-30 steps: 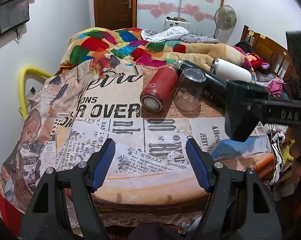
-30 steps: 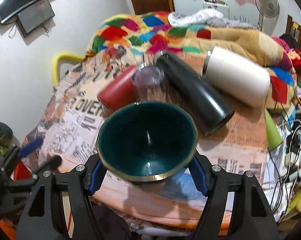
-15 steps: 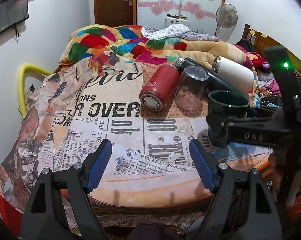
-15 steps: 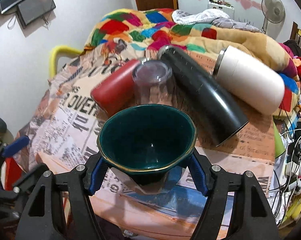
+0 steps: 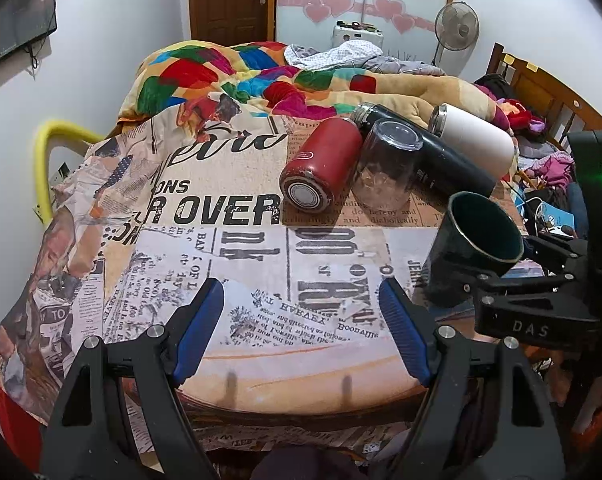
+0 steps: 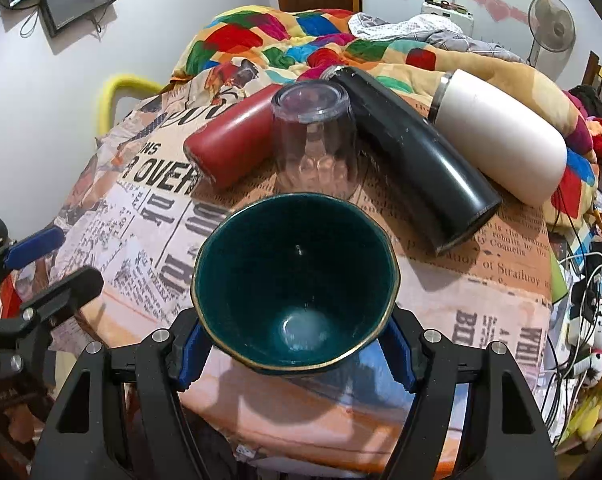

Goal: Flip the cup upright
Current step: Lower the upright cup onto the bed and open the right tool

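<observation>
A dark green cup [image 6: 297,292] with a gold rim sits between the blue pads of my right gripper [image 6: 297,344], which is shut on it. Its mouth faces up and toward the camera. In the left wrist view the cup [image 5: 475,248] is tilted, mouth up, with its base low over the newspaper-print cloth [image 5: 229,240] at the right. My left gripper [image 5: 301,334] is open and empty above the front of the cloth.
A red flask [image 5: 321,164], a black flask [image 5: 429,152] and a white flask [image 5: 473,138] lie on their sides further back. A clear glass [image 5: 385,164] stands upside down between them. A colourful quilt [image 5: 237,76] lies behind. Clutter and cables [image 6: 581,300] are at the right.
My right gripper has turned the cup from lying sideways to mouth-up and lowered it toward the cloth. The left gripper has hardly moved.
</observation>
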Tool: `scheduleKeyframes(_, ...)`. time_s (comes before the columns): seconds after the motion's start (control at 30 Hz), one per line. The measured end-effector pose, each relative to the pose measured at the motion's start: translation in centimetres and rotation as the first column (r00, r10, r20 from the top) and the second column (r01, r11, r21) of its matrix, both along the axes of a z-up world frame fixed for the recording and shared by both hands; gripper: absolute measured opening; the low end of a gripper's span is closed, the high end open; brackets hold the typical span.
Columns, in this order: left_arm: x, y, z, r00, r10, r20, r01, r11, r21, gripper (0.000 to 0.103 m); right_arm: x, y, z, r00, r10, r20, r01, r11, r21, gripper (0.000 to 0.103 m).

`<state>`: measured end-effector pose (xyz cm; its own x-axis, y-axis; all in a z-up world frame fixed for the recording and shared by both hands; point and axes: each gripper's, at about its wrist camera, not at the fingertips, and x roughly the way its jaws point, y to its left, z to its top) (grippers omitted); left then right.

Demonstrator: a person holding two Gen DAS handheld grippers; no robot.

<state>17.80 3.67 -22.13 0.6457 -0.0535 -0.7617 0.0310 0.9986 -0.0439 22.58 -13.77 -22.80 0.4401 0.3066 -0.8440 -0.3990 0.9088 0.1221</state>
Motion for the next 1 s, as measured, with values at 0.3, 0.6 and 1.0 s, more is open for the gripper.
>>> scheduleKeyframes(0.3, -1.5, -0.5, 1.7, 1.000, 0.005, 0.027, -0.005, 1.000, -0.005, 0.079, -0.7, 0.2, -0.2, 0.999, 0.022, -0.035, -0.022, 1.000, -0.022, 0.071)
scheduleKeyframes(0.6, -4.0, -1.4, 5.9, 0.995, -0.004, 0.104, 0.007, 1.000, -0.030, 0.079, -3.4, -2.0, 3.7, 0.999, 0.004, 0.040, -0.005, 1.000, 0.019, 0.076)
scheduleKeyframes(1.0, -12.4, -4.8, 18.5, 0.882, -0.038, 0.469, 0.058, 0.998, -0.028, 0.082, -13.5, -8.4, 20.3, 0.863, -0.137, 0.486, 0.023, 0.972, 0.232, 0.077)
